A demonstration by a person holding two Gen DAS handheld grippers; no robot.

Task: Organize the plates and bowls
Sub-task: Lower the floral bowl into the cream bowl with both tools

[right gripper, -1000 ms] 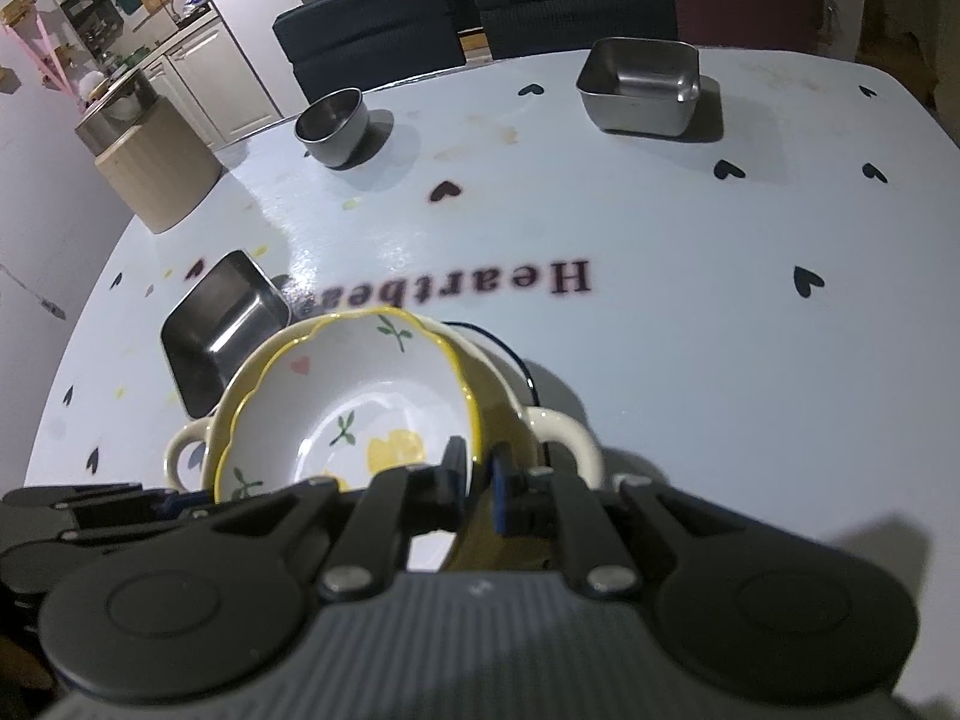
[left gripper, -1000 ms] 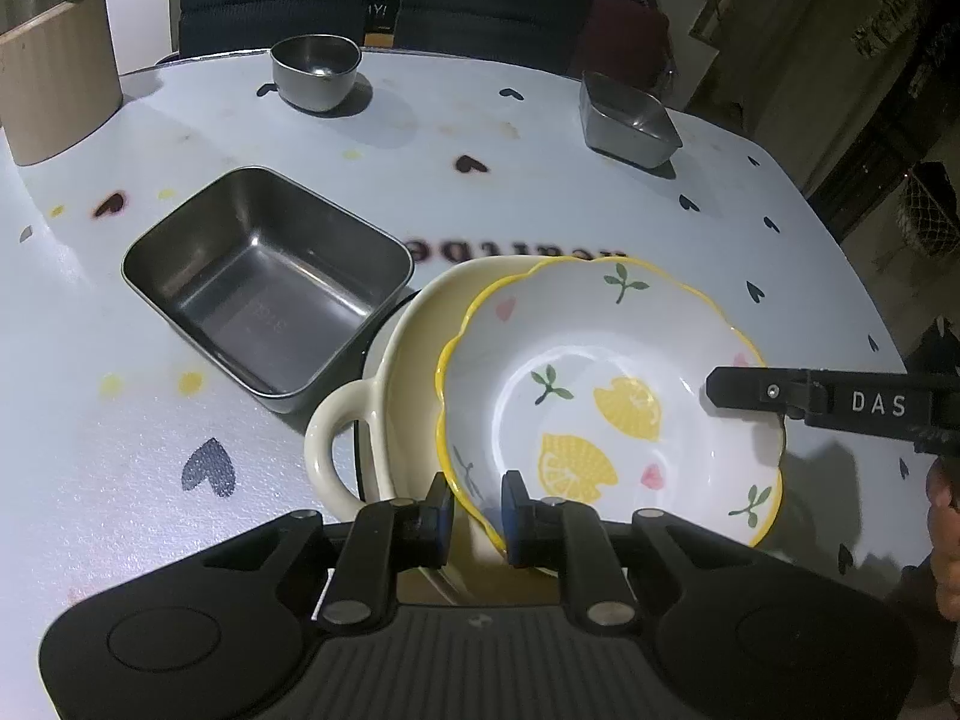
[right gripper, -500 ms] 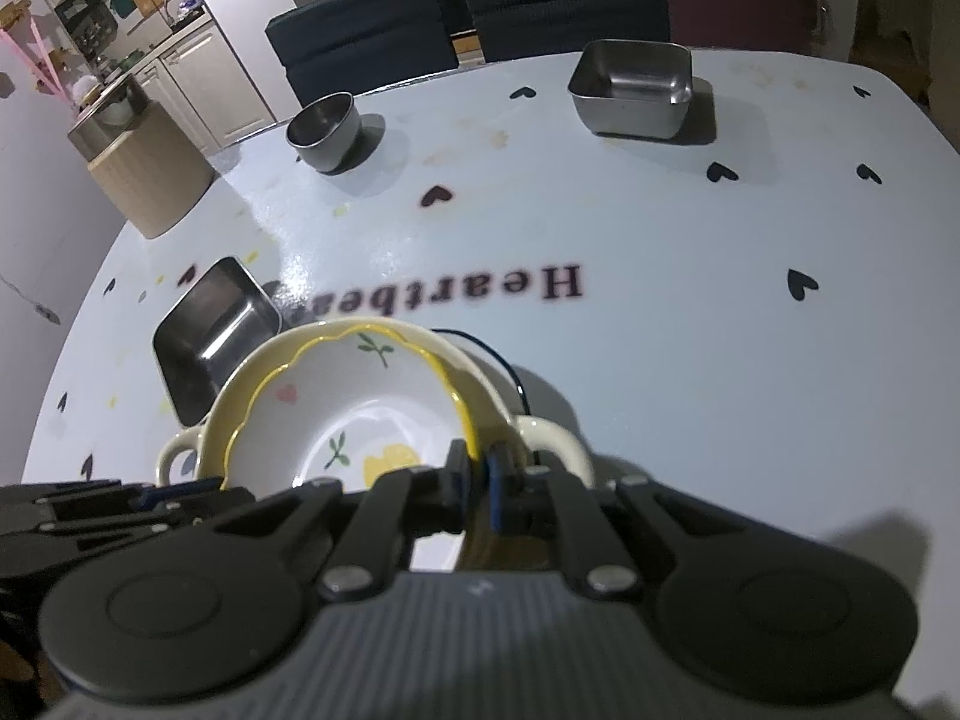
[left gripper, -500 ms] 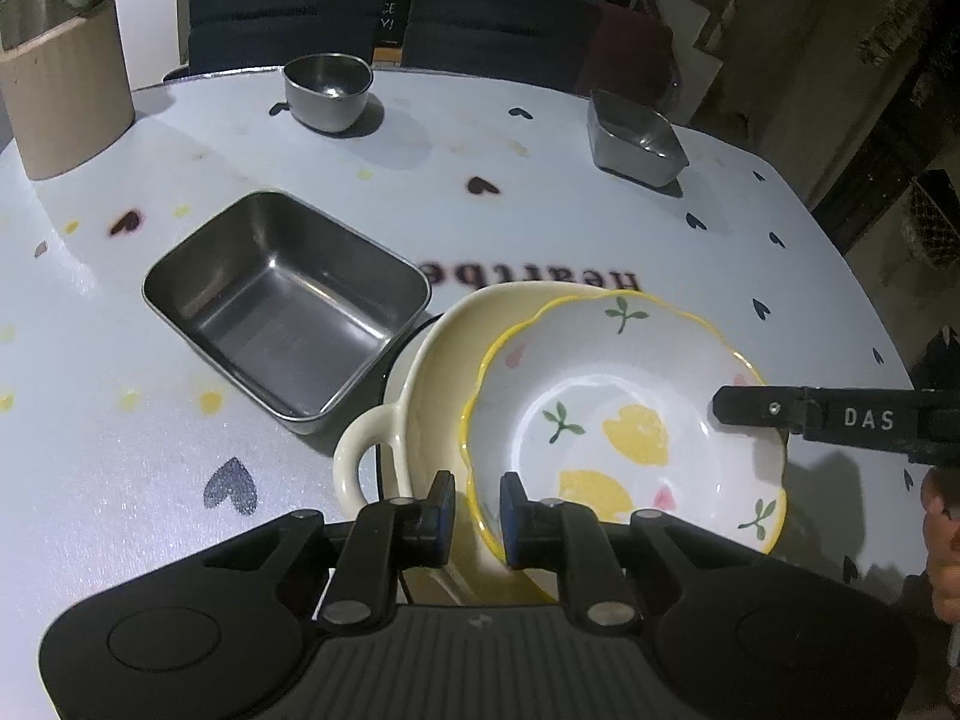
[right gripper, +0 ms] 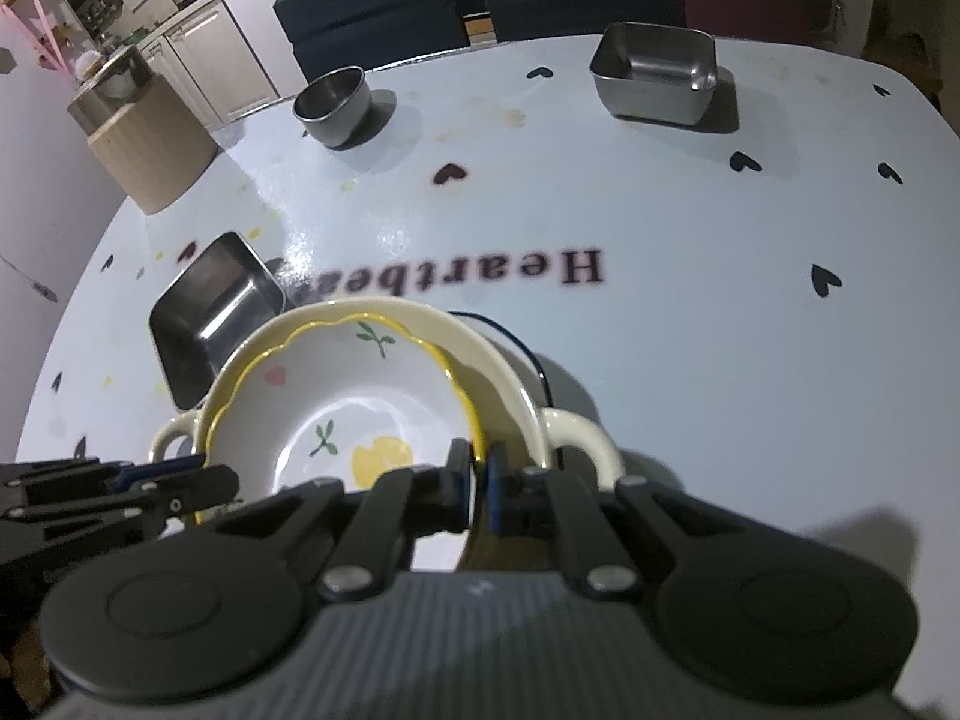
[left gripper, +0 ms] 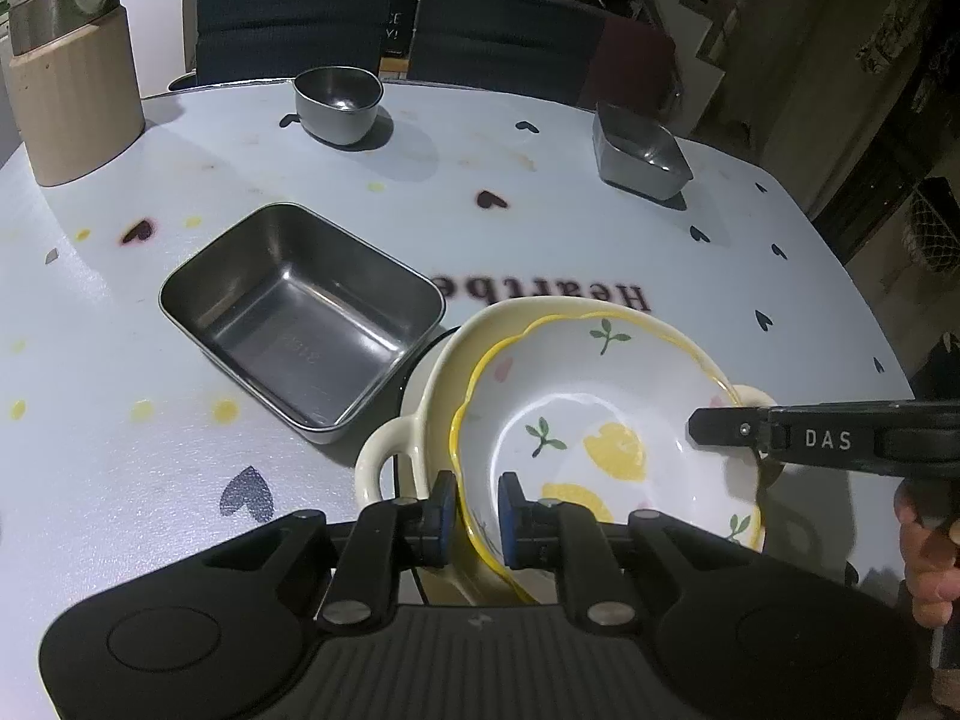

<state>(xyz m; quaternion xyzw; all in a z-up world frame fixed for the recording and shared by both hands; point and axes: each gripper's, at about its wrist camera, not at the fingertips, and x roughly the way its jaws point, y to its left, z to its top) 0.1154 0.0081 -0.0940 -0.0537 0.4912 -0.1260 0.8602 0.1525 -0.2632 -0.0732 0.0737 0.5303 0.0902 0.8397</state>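
Observation:
A white lemon-patterned bowl (left gripper: 600, 408) (right gripper: 336, 396) with a wavy yellow rim rests tilted inside a cream two-handled bowl (left gripper: 384, 462) (right gripper: 576, 438) on the pale blue table. My left gripper (left gripper: 477, 510) is shut on the lemon bowl's near rim, one pad inside and one outside. My right gripper (right gripper: 477, 480) is shut on the opposite rim of the same bowl. In the left wrist view, one of the right gripper's fingers (left gripper: 780, 438) reaches in from the right over that rim.
A large steel rectangular pan (left gripper: 300, 312) sits right beside the cream bowl on the left. Farther back stand a round steel bowl (left gripper: 339, 99), a small steel dish (left gripper: 642, 150) and a beige canister (left gripper: 78, 96). Two dark chairs (left gripper: 288, 18) line the far edge. A black cable (right gripper: 528, 348) runs under the cream bowl.
The lemon bowl has moved from overhanging the cream bowl's right side to lying within its rim. Both grippers have stayed clamped on it.

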